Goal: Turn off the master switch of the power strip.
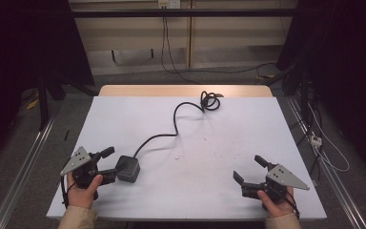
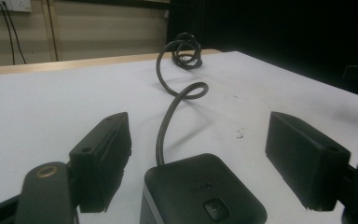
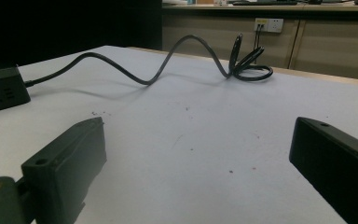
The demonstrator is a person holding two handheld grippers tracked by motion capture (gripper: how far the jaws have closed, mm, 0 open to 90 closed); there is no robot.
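A dark grey power cube [image 1: 127, 168] sits on the white table [image 1: 219, 124] at the front left. Its black cable [image 1: 175, 125] snakes back to a coil [image 1: 210, 101] near the far edge. My left gripper [image 1: 112, 164] lies low just left of the cube, jaws apart. In the left gripper view the cube [image 2: 200, 193] sits between the jaws of that gripper [image 2: 198, 135], with a gap on each side. My right gripper [image 1: 248, 168] rests at the front right, open and holding nothing. The right gripper view shows its jaws [image 3: 196, 140] wide, the cube [image 3: 2, 88] far left and the cable [image 3: 168, 60] beyond.
The tabletop has a few small dark specks [image 1: 205, 140] in the middle. Beyond the far edge runs a wooden strip [image 1: 186, 90], then floor with loose cables [image 1: 209, 71] and wall sockets [image 3: 268, 24]. A power strip [image 1: 316, 140] lies on the floor at the right.
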